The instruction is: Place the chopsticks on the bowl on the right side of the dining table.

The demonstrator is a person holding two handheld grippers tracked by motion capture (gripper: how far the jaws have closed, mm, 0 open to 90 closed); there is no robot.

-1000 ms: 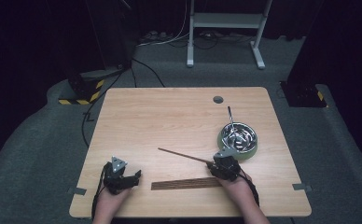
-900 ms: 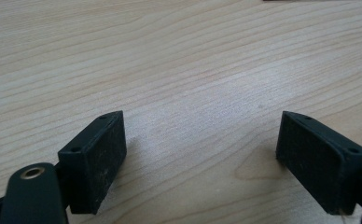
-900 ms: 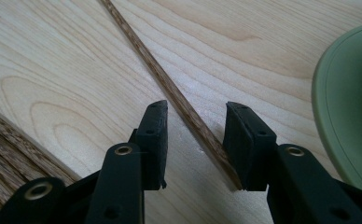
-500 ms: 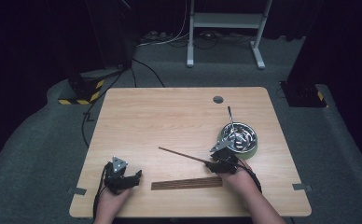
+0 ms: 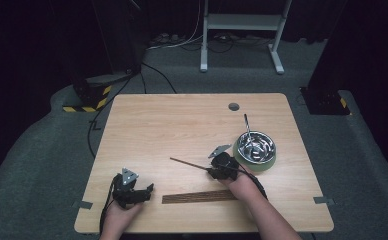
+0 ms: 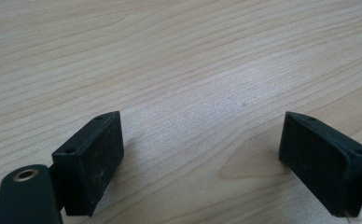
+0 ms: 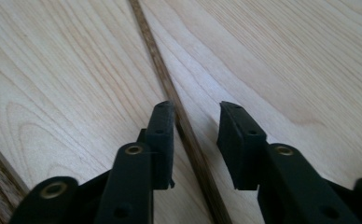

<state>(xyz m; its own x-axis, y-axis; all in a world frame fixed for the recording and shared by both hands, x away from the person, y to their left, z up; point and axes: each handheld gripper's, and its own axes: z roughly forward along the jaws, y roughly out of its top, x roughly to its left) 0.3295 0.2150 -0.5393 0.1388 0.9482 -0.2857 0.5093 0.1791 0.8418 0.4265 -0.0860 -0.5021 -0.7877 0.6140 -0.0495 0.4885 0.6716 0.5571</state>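
A thin dark stick (image 5: 189,164) lies flat on the wooden table (image 5: 182,125), slanting from the middle toward the right. My right gripper (image 5: 211,171) is at the stick's right end. In the right gripper view the stick (image 7: 167,84) runs between the jaws of the right gripper (image 7: 195,109), close to the left one; the jaws stand a little apart and do not clamp it. My left gripper (image 5: 146,190) rests near the front left edge. Its wide-open jaws span only bare wood in the left gripper view (image 6: 200,135).
A flat row of dark sticks (image 5: 199,196) lies near the front edge, just below the right hand. A metal bowl (image 5: 255,148) on a green base holds utensils, one handle (image 5: 246,125) pointing up. A round cable hole (image 5: 233,106) sits at the back.
The right hand and gripper have moved forward and left along the single stick, away from the row of sticks. The stick and the left gripper have stayed in place.
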